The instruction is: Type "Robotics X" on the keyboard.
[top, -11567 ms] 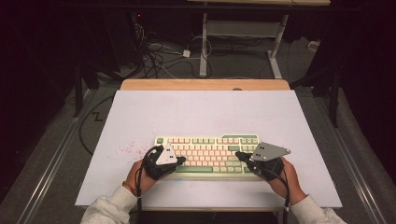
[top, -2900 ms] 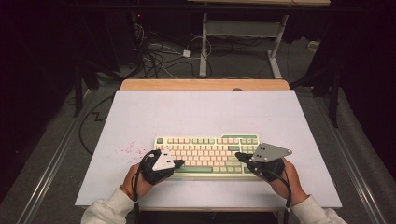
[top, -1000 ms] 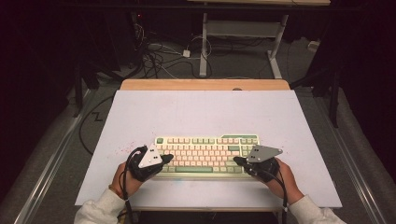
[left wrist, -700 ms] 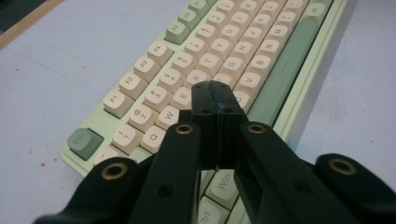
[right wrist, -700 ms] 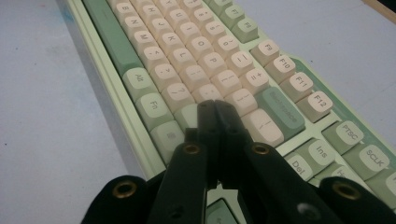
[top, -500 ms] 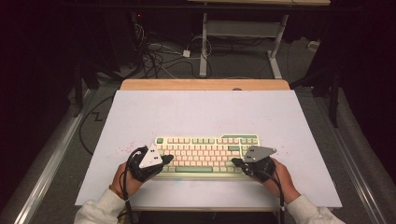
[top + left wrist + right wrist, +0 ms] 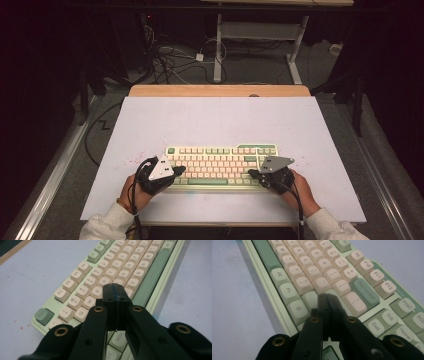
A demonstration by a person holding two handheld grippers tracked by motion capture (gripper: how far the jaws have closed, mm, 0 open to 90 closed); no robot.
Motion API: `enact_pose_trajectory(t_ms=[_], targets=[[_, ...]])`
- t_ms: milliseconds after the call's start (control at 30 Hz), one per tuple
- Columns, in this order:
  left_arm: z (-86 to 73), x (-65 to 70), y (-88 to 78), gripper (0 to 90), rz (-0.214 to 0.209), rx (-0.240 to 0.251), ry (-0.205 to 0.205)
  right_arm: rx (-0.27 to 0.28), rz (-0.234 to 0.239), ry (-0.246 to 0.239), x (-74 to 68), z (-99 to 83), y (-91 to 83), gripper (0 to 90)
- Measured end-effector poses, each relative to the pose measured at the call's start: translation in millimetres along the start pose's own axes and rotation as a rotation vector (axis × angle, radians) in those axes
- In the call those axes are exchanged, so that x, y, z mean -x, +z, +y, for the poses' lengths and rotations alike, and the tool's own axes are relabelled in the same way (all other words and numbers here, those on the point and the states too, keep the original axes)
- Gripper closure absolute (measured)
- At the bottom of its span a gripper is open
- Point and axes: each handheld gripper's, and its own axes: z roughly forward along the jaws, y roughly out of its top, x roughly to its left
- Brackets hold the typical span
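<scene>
The fingers (image 7: 115, 293) of the left gripper (image 7: 176, 171) are pressed together with nothing between them, their tips over the keys at the left end of the keyboard (image 7: 220, 162). The right gripper (image 7: 253, 173) is likewise closed and empty, its fingers (image 7: 327, 302) above the keys near the right end. The keyboard lies flat toward the near edge of the white counter (image 7: 215, 120).

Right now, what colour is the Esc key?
Green, darker than the keyboard's pale green case. The Esc key shows best in the left gripper view.
</scene>
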Motion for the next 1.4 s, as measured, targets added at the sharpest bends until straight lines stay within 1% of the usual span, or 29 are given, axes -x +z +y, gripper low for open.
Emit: enact_pose_trajectory(t_ms=[167, 333, 567, 700, 800, 900, 1000, 1033, 1100, 1200, 1300, 1400], targets=[[1.7, 0.1, -2.4, 87.6, 0.004, 0.008, 0.003, 0.003, -0.004, 0.005, -1.4, -0.4, 0.2, 89.8], [1.2, -2.3, -6.6, 87.6, 0.016, 0.021, -0.008, 0.005, -0.008, 0.011, -2.2, -0.5, 0.3, 89.8], [-1.3, -6.2, -9.5, 87.6, 0.026, 0.015, -0.014, 0.005, -0.007, 0.011, -1.9, -0.8, 0.1, 89.8], [-2.3, -9.6, -12.8, 87.6, 0.040, 0.016, -0.021, 0.008, -0.006, 0.011, -1.6, -1.2, 0.1, 89.8], [-4.3, -11.7, -13.7, 87.6, 0.046, 0.008, -0.026, 0.009, -0.006, 0.017, -2.1, -1.5, -0.1, 89.8], [-6.4, -13.4, -14.3, 87.6, 0.051, 0.000, -0.032, 0.006, -0.009, 0.009, -2.0, -1.3, -0.2, 89.8], [-8.5, -14.5, -15.7, 87.6, 0.057, -0.008, -0.040, 0.008, -0.010, 0.012, -2.3, -1.2, 0.0, 89.8], [-9.1, -14.9, -16.3, 87.6, 0.057, -0.009, -0.042, 0.007, -0.010, 0.017, -2.5, -1.3, -0.1, 89.8], [-9.9, -15.6, -16.9, 87.6, 0.054, -0.015, -0.044, 0.006, -0.011, 0.008, -2.2, -1.3, -0.1, 89.8], [-10.9, -16.5, -15.6, 87.6, 0.047, -0.030, -0.048, 0.007, -0.009, 0.016, -2.4, -1.3, -0.1, 89.8], [-11.2, -16.2, -12.6, 87.6, 0.032, -0.036, -0.054, 0.008, -0.007, 0.016, -2.2, -1.3, -0.1, 89.8], [-9.0, -14.5, -6.2, 87.6, 0.011, -0.042, -0.051, 0.008, -0.009, 0.015, -2.3, -1.4, -0.1, 89.8]])
